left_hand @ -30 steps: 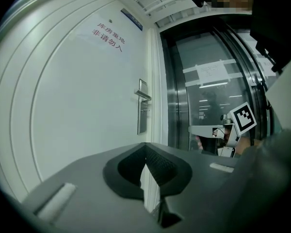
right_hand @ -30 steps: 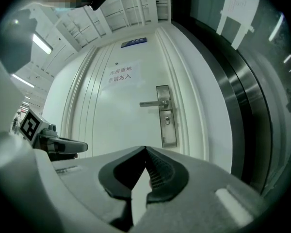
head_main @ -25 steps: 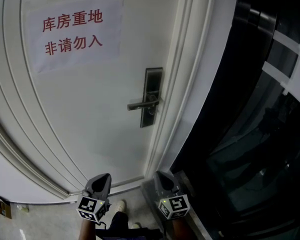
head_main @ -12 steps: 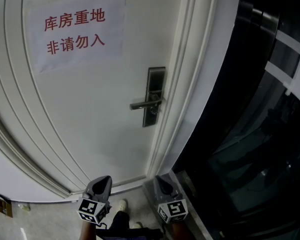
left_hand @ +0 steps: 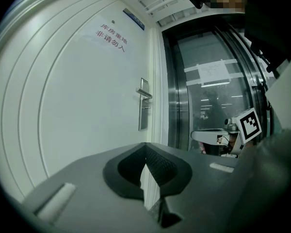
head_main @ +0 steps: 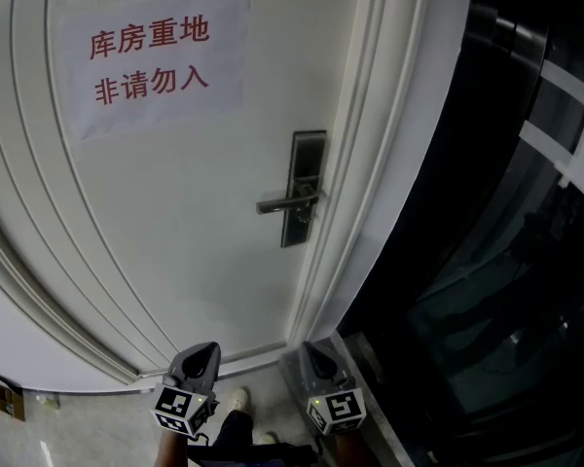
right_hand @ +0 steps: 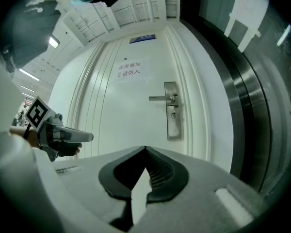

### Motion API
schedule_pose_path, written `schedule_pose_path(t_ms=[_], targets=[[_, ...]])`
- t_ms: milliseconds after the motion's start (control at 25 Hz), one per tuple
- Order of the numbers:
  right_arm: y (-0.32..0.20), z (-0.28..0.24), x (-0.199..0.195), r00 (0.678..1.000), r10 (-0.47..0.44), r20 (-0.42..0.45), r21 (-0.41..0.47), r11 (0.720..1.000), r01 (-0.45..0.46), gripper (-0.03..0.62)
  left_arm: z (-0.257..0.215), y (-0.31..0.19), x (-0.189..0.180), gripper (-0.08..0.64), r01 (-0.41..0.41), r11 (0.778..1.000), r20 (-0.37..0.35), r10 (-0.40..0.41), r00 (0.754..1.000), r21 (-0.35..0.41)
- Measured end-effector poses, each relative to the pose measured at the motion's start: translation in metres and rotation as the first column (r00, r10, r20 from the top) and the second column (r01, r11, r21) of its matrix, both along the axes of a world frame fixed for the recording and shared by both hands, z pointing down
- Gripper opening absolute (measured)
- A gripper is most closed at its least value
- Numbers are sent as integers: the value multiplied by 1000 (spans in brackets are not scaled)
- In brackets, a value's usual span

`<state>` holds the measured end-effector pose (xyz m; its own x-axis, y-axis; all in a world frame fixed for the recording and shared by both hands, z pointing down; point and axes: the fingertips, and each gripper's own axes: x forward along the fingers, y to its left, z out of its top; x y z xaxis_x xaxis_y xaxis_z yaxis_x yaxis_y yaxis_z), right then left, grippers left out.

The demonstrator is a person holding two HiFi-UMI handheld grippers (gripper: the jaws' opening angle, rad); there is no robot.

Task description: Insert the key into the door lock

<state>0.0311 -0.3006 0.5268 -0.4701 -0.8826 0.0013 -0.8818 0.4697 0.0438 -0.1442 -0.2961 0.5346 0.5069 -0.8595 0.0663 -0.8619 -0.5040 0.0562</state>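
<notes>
While standing before the closed white door [head_main: 175, 241], holds both tools low and level, just above the floor [head_main: 88, 426] near the door's bottom right corner. Has the left tool [head_main: 204, 348] shut, pads meeting tip to tip in the left gripper view with nothing seen between them. Has the right tool [head_main: 317, 350] shut the same way, pads together and nothing visible in the pinch. Sets the left tool before the door's lower edge and the right tool at the foot of the door frame [head_main: 370, 163], side by side and apart. Finds the door lock [head_main: 302, 188] well above both tools, at the door's right edge: a dark upright metal plate with a lever handle [head_main: 277, 204] pointing toward the door's middle and the keyhole [right_hand: 173, 114] just below the lever. Shows a paper notice [head_main: 151, 61] with red characters on the door's upper part, left of the lock, and dark glass panels [head_main: 487, 261] beyond the frame. Cannot make out the key in any view
</notes>
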Motion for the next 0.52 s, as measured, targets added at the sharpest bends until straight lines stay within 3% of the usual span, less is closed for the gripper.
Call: schedule_pose_path(t_ms=[520], targets=[[0,0,0,1000,-4,-2,-2,1000,4,0,-1,2,2,3,-3,1000,0,3,1000,1]])
